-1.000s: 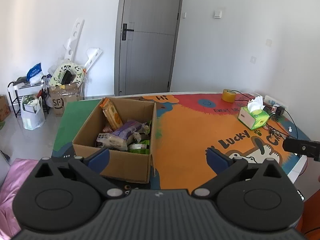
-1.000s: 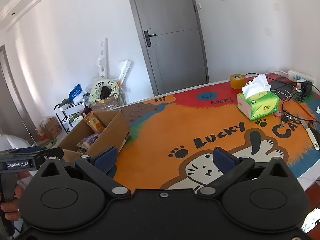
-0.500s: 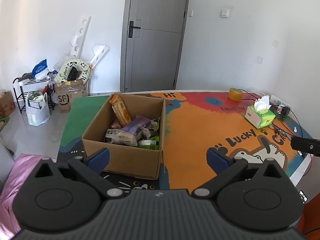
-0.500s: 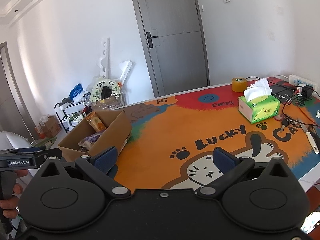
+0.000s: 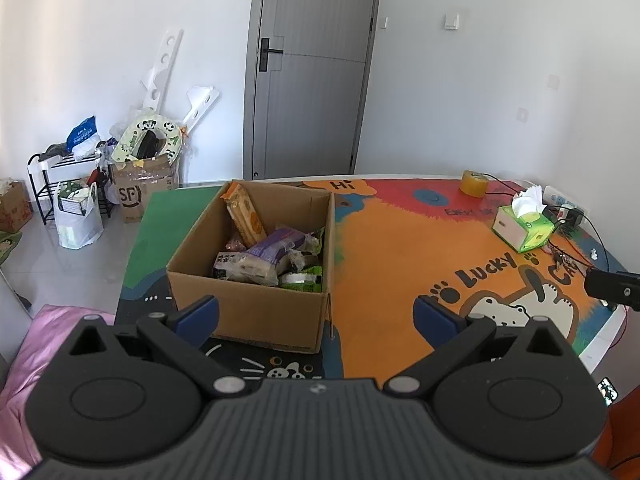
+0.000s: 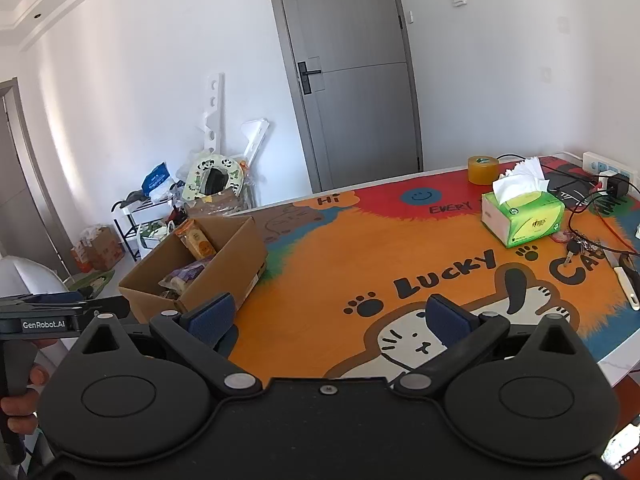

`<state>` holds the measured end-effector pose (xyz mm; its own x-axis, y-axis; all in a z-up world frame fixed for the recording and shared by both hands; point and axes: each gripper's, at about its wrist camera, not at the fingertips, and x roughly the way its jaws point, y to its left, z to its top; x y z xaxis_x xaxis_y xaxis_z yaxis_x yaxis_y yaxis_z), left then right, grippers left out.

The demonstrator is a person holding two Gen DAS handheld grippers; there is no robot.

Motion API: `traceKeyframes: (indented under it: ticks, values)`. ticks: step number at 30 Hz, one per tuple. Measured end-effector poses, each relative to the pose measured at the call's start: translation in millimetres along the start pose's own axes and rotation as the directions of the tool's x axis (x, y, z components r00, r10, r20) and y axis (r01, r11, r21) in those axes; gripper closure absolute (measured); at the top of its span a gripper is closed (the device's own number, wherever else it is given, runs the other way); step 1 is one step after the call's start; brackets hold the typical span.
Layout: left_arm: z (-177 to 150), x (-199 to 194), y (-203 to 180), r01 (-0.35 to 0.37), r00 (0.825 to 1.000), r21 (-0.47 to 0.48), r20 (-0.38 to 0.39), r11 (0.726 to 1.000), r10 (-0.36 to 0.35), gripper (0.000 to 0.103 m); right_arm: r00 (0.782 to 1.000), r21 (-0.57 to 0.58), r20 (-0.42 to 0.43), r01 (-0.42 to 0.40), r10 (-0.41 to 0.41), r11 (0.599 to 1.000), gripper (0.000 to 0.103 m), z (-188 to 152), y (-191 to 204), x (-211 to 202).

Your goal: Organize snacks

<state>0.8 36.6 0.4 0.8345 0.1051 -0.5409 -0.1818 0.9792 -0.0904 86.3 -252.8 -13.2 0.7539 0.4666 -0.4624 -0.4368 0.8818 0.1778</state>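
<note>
- I'm holding the left gripper [image 5: 316,314] and the right gripper [image 6: 329,318] spread wide, both gripping nothing.
- Snacks [image 5: 267,258] are sitting piled inside the cardboard box [image 5: 256,312] at the mat's left.
- I'm planning to descend vertically between the walls, targeting the topmost purple packet [image 5: 276,246].

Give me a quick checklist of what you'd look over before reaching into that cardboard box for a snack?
1. Left gripper open and empty: ok.
2. Right gripper open and empty: ok.
3. Cardboard box open on top: ok.
4. Snacks reachable: orange packet stands upright, purple bag lies on top: ok.
5. Tissue box and tape roll apart from the box: ok.
6. What lies under the purple bag: cannot tell.
</note>
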Motion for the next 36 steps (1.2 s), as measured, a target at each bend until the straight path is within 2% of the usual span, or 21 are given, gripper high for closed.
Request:
traceKeyframes:
  ticks: [36]
  values:
    - [-8,6,10,-0.017,0.999,-0.009,-0.029,1.0,0.017,0.001,1.0,-0.013,-0.012,0.006,-0.006,1.0,0.0,-3,4,3]
